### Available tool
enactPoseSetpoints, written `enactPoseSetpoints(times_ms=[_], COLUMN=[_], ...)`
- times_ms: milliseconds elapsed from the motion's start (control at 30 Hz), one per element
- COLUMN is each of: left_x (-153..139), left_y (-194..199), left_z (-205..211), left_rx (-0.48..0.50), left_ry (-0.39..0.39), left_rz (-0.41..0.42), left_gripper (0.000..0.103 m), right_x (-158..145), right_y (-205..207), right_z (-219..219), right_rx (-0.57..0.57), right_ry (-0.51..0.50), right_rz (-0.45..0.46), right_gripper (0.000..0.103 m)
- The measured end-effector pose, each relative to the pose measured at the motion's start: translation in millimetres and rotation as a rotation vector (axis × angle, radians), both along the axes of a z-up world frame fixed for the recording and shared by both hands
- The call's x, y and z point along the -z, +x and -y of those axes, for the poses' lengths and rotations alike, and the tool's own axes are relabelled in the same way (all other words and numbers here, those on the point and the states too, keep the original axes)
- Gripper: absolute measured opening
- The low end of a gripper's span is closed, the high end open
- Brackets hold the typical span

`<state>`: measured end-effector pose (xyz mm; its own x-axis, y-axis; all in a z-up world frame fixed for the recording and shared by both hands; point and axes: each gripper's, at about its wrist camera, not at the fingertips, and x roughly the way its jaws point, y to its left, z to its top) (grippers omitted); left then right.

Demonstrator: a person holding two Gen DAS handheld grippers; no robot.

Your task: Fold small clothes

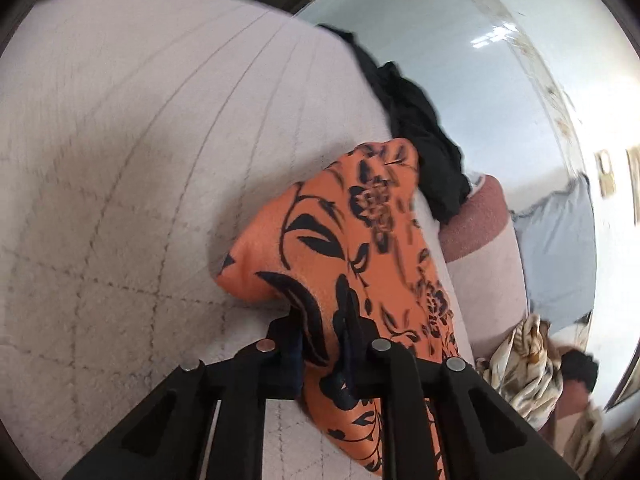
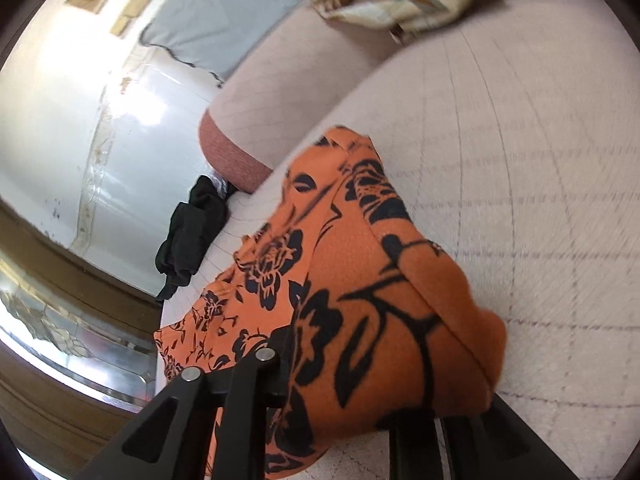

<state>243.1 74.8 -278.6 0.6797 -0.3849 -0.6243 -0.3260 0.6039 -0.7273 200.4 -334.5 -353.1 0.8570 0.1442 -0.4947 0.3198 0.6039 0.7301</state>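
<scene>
An orange garment with a black flower print [image 1: 352,240] lies bunched on a pale quilted bed cover [image 1: 120,160]. My left gripper [image 1: 324,332] is shut on one edge of it, the cloth pinched between the black fingers. In the right wrist view the same orange garment [image 2: 352,280] drapes over my right gripper [image 2: 352,384], which is shut on it; its right finger is mostly hidden under the cloth. The fabric hangs in folds between the two grippers.
A black garment [image 1: 416,128] lies at the bed's edge, also in the right wrist view [image 2: 192,232]. A cream patterned garment [image 1: 524,368] lies near a pink bolster [image 1: 476,220]. A grey-blue pillow [image 2: 224,20] sits beyond. Glossy white floor [image 1: 460,60] borders the bed.
</scene>
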Motion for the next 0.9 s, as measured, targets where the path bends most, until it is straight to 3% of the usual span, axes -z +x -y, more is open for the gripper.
enactPoseSetpoints(times_ms=[133, 267, 367, 433, 533, 633, 700, 900], left_x=[-19, -27, -26, -24, -7, 0, -7, -14], left_y=[-15, -36, -54, -65, -62, -61, -70, -94], left_z=[-1, -4, -7, -5, -3, -12, -21, -59], left_rx=[0.017, 0.032, 0.039, 0.043, 0.044, 0.031, 0.018, -0.084], left_ry=[0.010, 0.001, -0.014, 0.020, 0.054, 0.008, 0.024, 0.055], left_rz=[0.066, 0.076, 0.053, 0.025, -0.083, -0.129, -0.112, -0.100], left_gripper=[0.011, 0.011, 0.011, 0.011, 0.013, 0.018, 0.021, 0.033], right_x=[-16, -36, -39, -39, -27, -2, 3, -17], right_y=[-13, -36, -54, -65, -75, -69, -76, -118], right_z=[-10, -19, -14, -13, -12, -4, 3, -4], right_rx=[0.023, 0.064, 0.086, 0.094, 0.095, 0.072, 0.078, 0.044], right_ry=[-0.105, -0.195, -0.160, -0.141, -0.118, -0.016, 0.056, -0.068], right_rz=[0.020, 0.057, 0.051, 0.035, -0.047, -0.190, -0.209, -0.217], right_gripper=[0.016, 0.016, 0.016, 0.016, 0.017, 0.024, 0.031, 0.049])
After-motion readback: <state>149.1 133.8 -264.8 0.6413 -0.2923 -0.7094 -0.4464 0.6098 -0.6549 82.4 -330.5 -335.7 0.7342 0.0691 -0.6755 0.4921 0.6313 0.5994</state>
